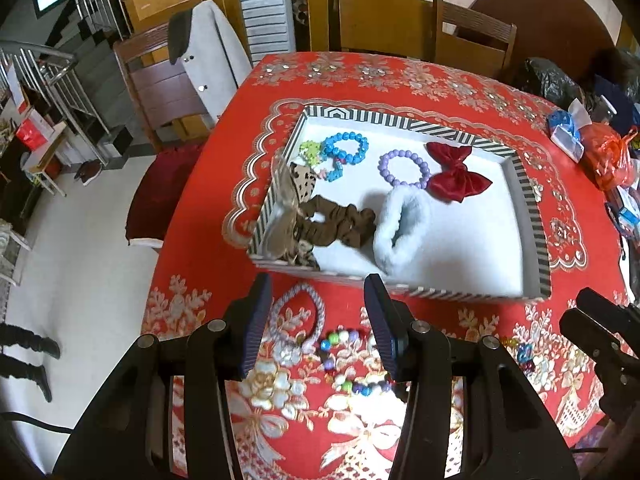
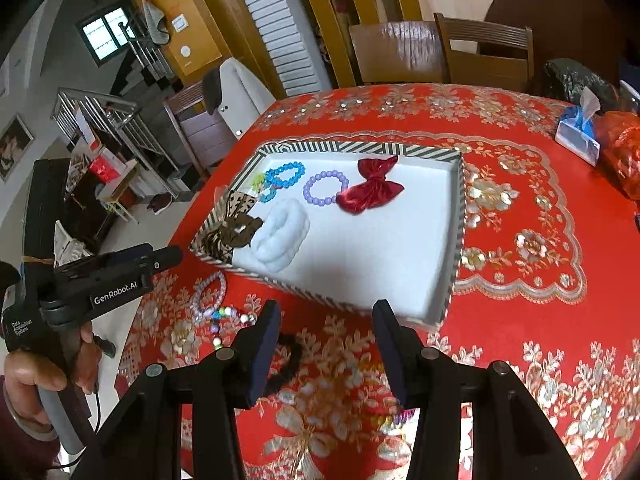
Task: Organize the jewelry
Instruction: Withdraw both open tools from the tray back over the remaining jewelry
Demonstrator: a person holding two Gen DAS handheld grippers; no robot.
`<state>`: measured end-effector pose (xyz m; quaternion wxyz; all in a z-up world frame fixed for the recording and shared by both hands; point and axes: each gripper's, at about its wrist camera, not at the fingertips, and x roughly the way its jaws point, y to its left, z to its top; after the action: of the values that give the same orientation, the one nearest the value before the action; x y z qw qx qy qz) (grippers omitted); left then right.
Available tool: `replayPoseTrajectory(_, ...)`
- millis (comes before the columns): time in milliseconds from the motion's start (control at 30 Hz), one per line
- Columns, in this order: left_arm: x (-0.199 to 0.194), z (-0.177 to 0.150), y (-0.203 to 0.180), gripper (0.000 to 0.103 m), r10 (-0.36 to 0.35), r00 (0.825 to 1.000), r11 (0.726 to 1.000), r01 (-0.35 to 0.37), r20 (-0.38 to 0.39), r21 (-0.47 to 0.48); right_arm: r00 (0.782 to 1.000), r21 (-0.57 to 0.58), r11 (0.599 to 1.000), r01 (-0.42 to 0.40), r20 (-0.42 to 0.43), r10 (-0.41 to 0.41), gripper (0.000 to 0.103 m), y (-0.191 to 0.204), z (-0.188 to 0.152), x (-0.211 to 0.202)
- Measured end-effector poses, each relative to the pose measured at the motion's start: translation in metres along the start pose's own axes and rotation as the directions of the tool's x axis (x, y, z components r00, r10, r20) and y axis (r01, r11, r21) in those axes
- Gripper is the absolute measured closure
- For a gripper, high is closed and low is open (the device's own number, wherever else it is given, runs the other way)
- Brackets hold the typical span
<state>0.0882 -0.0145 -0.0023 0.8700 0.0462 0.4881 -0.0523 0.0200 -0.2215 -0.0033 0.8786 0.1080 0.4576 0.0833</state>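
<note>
Left gripper [image 2: 168, 258] label "GenRobot.AI" (jaws apart).

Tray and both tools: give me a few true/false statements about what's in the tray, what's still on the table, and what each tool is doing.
1. The red velvet bow lies inside the striped tray. True.
2. The purple bead bracelet lies on the tablecloth outside the tray. False: it is in the tray, beside the bow.
3. The left tool is shut on the white fluffy scrunchie. False: its jaws are open and empty; the scrunchie lies in the tray.
4. A multicoloured bead bracelet lies on the tablecloth in front of the tray. True.
5. The right tool is open and holds nothing. True.
</note>
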Motion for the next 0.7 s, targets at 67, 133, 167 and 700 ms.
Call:
replayPoseTrajectory(67,-0.004,-0.006,0.000,0.056,0.003,1.000,1.000,-0.003,0.002,-0.006,1.000,-0.007,1.000,0.000,-0.001,0.000,0.057,0.002,-0.005,-0.005)
replayPoseTrajectory(133,-0.009,-0.013,0.000,0.056,0.004,1.000,1.000,-0.003,0.003,-0.012,1.000,-0.018,1.000,0.007,-0.001,-0.007,0.057,0.003,-0.010,-0.008)
replayPoseTrajectory(167,-0.010,-0.014,0.000,0.056,0.005,1.000,1.000,-0.005,0.005,-0.012,1.000,-0.020,1.000,0.008,-0.002,-0.008,0.057,0.003,-0.012,-0.010)
replayPoseTrajectory(700,-0.027,-0.053,0.001,0.056,0.038,0.999,0.999,-0.038,0.013,-0.032,0.999,-0.028,1.000,0.007,-0.036,-0.008,0.057,-0.008,-0.049,-0.026)
